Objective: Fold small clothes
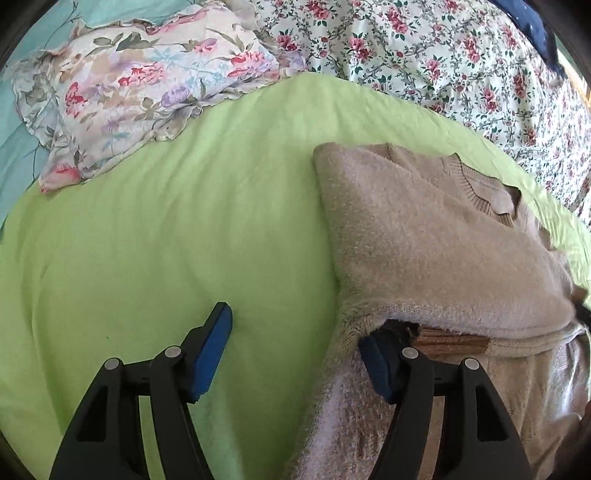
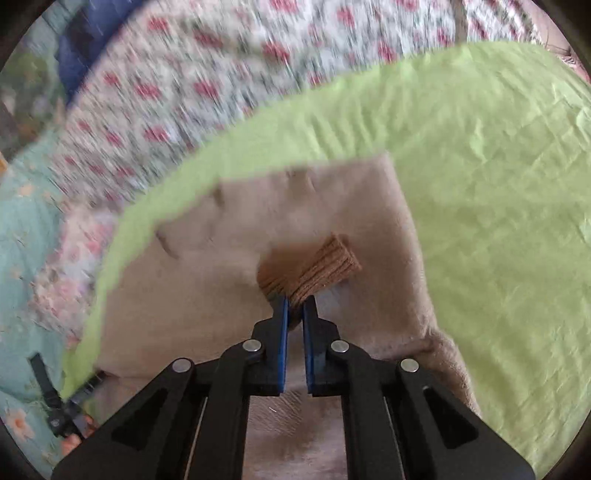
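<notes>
A beige fuzzy sweater (image 1: 424, 236) lies partly folded on a lime green sheet (image 1: 177, 236), ribbed collar toward the far right. My left gripper (image 1: 299, 343) is open; its right finger (image 1: 380, 365) rests at the sweater's left edge near a fold, its left finger (image 1: 210, 354) over bare sheet. In the right wrist view the sweater (image 2: 295, 221) fills the middle. My right gripper (image 2: 294, 306) is shut on the sweater's brown ribbed cuff (image 2: 314, 266) and holds it over the body of the sweater. That view is motion-blurred.
A floral pillow (image 1: 140, 96) lies at the far left of the sheet. A flowered bedspread (image 1: 443, 59) runs behind it, with a dark blue item (image 1: 532, 26) at the far right corner. Teal bedding (image 2: 22, 236) borders the sheet.
</notes>
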`<state>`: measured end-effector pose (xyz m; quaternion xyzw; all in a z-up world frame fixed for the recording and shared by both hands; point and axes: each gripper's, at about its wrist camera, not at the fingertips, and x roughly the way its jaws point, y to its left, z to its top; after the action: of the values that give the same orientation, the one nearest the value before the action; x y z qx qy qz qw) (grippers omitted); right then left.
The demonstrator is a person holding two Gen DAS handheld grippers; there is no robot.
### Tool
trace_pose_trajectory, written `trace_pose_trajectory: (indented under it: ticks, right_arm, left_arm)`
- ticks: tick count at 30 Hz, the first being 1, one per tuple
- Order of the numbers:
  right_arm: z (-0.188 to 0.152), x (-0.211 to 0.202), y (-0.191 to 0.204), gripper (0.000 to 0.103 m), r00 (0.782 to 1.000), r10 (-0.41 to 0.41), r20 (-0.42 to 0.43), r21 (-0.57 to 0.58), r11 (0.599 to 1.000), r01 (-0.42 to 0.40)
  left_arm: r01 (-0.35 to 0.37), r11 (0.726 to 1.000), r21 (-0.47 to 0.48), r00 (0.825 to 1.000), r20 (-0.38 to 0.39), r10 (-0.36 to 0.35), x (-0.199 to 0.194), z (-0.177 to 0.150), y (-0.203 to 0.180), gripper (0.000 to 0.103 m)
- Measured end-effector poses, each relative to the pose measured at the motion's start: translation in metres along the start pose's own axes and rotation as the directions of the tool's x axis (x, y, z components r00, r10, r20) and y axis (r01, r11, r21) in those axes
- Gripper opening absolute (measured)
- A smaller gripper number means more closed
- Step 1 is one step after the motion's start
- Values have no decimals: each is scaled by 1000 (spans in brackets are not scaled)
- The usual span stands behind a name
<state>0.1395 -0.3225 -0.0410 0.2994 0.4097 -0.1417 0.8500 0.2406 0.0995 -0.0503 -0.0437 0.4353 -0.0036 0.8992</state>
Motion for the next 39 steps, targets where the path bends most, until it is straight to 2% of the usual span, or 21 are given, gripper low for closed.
trace_pose_trajectory:
  ticks: [1, 2, 3, 4, 6, 7, 8, 9, 10, 12, 14, 15, 16, 18, 20, 24, 26, 32, 34, 37, 39]
  right_arm:
    - [0, -2, -1, 9, 1000, -19, 7, 12, 1000, 19]
    - [0, -10, -1, 10, 995, -90, 37, 17, 996, 90]
    - [1, -24, 0, 16, 984, -148, 96, 23, 989, 146]
    - [1, -35, 1, 16, 978, -150, 143, 33, 989, 147]
    - [5, -55, 13, 16, 974, -64, 218, -6, 998, 67]
    - [9, -54, 20, 16, 978, -23, 209, -45, 998, 33]
    - [12, -50, 23, 22, 982, 9, 191, -60, 998, 3]
    - [16, -37, 27, 27, 988, 63, 141, -77, 996, -53]
    - [19, -24, 29, 28, 993, 71, 100, -90, 994, -62]
    - [20, 4, 25, 28, 1000, -3, 13, -96, 995, 4]
    - [18, 24, 6, 27, 996, -70, -63, -50, 997, 67]
    - [17, 19, -2, 25, 997, -56, -48, -26, 998, 55]
    - [15, 10, -6, 25, 996, -87, -29, -26, 996, 86]
    - [12, -14, -11, 32, 992, -122, 16, -28, 992, 122]
    - [6, -39, -22, 33, 999, -38, 38, -15, 999, 38]
    - [-23, -92, -30, 42, 997, 59, 45, -79, 995, -55]
    - [-44, -111, -32, 45, 994, 104, 28, -105, 989, -100]
    - [-103, -145, -51, 47, 982, 186, -32, -124, 974, -189]
    - [-129, -158, -61, 48, 970, 230, -74, -132, 962, -239]
    - [-158, -172, -71, 51, 957, 260, -128, -145, 950, -278]
    - [-178, -179, -76, 53, 949, 268, -164, -152, 944, -293]
  left_arm:
    - [1, 1000, -3, 1000, 1, -1, -1, -1, 0, 68]
    - [5, 1000, -9, 1000, 3, -5, -2, -1, 1, 68]
    - [9, 1000, -14, 1000, 4, -9, -2, -2, 3, 68]
    - [12, 1000, -19, 1000, 5, -12, -2, -2, 3, 68]
    - [10, 1000, -24, 1000, 6, -10, -2, -2, 3, 68]
    - [4, 1000, -22, 1000, 8, -4, -2, -2, 2, 69]
    - [2, 1000, -21, 1000, 9, -1, -2, -2, 1, 69]
    - [3, 1000, -22, 1000, 9, -3, -2, -3, 1, 69]
    - [7, 1000, -24, 1000, 8, -6, -2, -2, 2, 69]
    - [23, 999, -37, 1000, 6, -23, -1, -2, 5, 69]
    - [38, 998, -47, 999, 1, -38, -1, -1, 8, 69]
    - [45, 998, -49, 999, -5, -45, -1, -1, 9, 69]
    - [46, 998, -42, 999, -13, -47, -2, -1, 8, 69]
    - [45, 999, -28, 999, -25, -45, -7, -3, 8, 69]
    - [76, 997, -21, 996, -38, -77, -21, -12, 9, 67]
    - [228, 973, -35, 972, -56, -229, -60, -44, 17, 67]
    - [266, 963, -28, 962, -61, -268, -77, -61, 19, 68]
    - [363, 932, 24, 921, -160, -354, -120, -134, 21, 73]
    - [378, 925, 45, 912, -188, -364, -129, -156, 18, 75]
    - [411, 905, 106, 899, -210, -384, -144, -190, 10, 81]
    - [449, 883, 138, 881, -232, -412, -151, -210, 3, 81]
